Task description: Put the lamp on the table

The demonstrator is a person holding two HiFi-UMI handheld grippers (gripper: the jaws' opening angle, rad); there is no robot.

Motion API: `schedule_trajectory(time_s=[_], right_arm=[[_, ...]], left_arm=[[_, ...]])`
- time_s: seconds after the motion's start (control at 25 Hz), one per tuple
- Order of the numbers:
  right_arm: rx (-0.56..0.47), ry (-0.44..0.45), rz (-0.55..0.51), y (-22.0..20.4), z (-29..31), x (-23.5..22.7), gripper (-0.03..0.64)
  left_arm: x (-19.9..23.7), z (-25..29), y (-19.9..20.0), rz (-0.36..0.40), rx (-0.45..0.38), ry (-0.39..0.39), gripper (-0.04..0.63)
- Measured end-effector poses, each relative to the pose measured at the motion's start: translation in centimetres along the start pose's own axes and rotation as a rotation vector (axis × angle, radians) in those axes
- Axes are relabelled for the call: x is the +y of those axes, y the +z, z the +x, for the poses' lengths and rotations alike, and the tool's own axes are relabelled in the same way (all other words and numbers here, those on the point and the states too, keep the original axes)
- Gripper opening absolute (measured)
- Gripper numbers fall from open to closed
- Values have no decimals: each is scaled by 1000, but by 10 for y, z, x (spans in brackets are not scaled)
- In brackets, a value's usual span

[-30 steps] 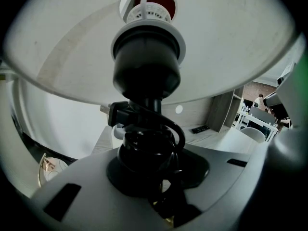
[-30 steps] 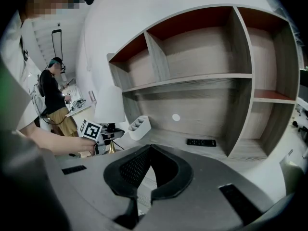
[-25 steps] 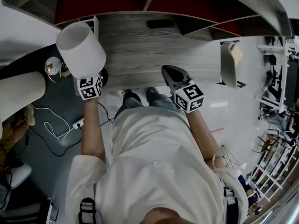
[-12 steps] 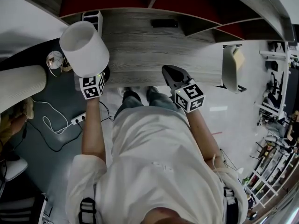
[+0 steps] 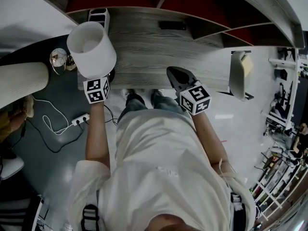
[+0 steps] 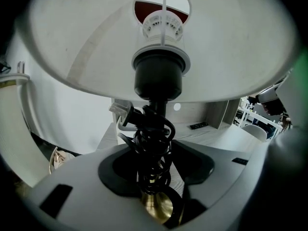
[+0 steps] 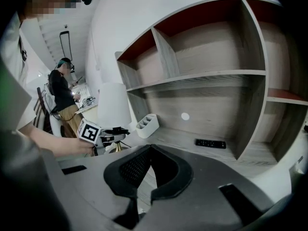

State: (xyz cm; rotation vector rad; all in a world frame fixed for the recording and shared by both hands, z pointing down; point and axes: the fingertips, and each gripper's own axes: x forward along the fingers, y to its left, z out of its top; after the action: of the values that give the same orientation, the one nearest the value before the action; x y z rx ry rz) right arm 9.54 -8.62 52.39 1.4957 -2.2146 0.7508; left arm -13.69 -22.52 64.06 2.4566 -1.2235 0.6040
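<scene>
A white desk organizer (image 5: 98,17) stands at the back left of the table (image 5: 154,57). Its slots open upward, and what they hold can't be made out.

The lamp (image 5: 91,49) stands upright at the table's front left corner, its white shade hiding most of the left gripper (image 6: 156,157) in the head view. In the left gripper view, the stem wrapped in black cord (image 6: 153,134) rises from a brass base (image 6: 157,205) between the jaws. The jaws have just been opening and now stand apart, with bare table showing between the cord and the right-hand pad. The right gripper (image 7: 150,148) hangs over the table's front edge, well apart from the lamp, its jaws together at the tips with nothing between them.

Compared with a second ago, the lamp and left gripper sit slightly closer to the right gripper, and more of the organizer shows past the shade. The right gripper is where it was.

A black remote control (image 5: 172,25) lies near the back of the table, under the shelves (image 7: 202,76) with their red back panels. A ribbed pale shade (image 5: 21,83) lies off the table's left end, with a power strip (image 5: 81,120) and its cable on the floor below. A person (image 7: 62,97) stands in the background beyond the lamp.
</scene>
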Motion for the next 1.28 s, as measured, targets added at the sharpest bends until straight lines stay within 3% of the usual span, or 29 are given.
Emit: schedule_trajectory(time_s=[1.28], right_arm=[[70,152,-91,-2,27,24,29]], left_arm=[[-5,-50,-67,-133,78,77,213]])
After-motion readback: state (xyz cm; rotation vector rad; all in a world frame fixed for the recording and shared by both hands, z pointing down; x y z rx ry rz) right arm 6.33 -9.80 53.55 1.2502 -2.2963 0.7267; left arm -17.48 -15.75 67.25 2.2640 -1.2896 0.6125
